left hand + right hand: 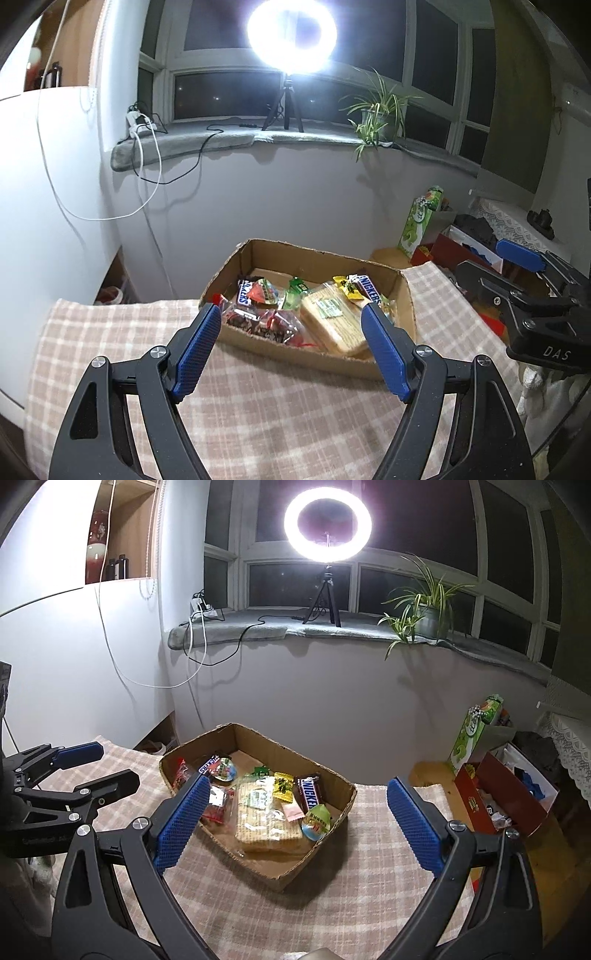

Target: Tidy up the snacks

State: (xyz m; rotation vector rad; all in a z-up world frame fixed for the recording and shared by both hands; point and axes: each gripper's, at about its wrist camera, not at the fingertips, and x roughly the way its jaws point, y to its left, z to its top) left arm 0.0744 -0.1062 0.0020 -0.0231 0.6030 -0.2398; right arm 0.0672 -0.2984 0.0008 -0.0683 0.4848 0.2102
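Observation:
A shallow cardboard box [321,258] [258,864] sits on a pink checked cloth [258,406] [351,904]. It holds several snacks: a wafer pack [332,321] [264,823], Snickers bars [369,290] [309,792], red wrapped candies [266,325] [216,806], a yellow packet [283,786]. My left gripper [291,347] is open and empty, just short of the box's near wall. My right gripper [295,823] is open and empty, above the box's near side. Each gripper shows in the other's view, the right one [517,280] and the left one [85,768].
A ring light on a tripod [291,35] [327,526] and a potted plant [376,114] [428,609] stand on the windowsill. A green carton [421,225] [476,731] and a red box of clutter [498,797] sit to the right. White cables [199,635] hang at left.

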